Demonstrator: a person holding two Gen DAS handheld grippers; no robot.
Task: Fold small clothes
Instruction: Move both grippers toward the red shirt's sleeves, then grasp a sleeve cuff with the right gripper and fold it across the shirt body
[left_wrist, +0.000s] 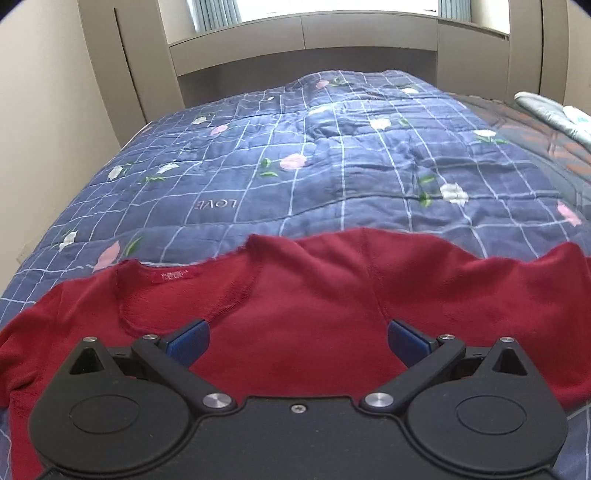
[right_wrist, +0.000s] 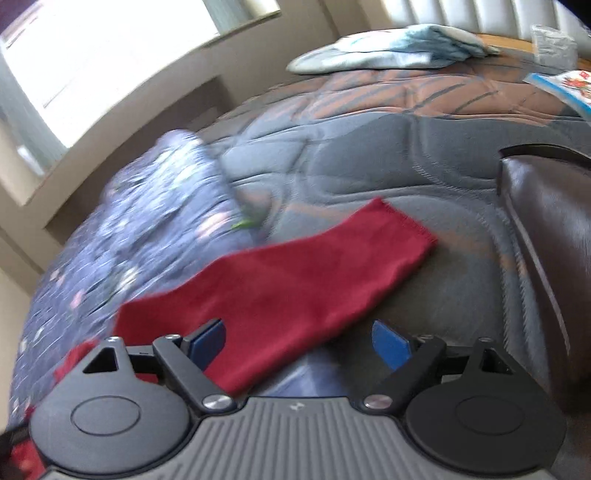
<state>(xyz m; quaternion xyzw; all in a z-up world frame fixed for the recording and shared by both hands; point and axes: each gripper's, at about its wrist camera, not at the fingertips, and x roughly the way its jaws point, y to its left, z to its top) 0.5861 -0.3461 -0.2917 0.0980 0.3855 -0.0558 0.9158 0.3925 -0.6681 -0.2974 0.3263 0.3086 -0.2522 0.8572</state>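
Your left hand-held gripper (left_wrist: 298, 341) and right hand-held gripper (right_wrist: 299, 341) are both spread wide, holding nothing, just above the soft dark red knit top (left_wrist: 314, 306) on the bed.

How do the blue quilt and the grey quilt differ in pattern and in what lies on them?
The blue quilt has a white grid with printed flowers and the word LOVE; the grey quilt is plain with stitched curves, turning brown farther back. The red top's body lies on the blue one; its sleeve reaches onto the grey one. Both cover the bed.

Dark red top (left_wrist: 303, 314) on blue, white-gridded, flower-printed quilt (left_wrist: 332, 166).
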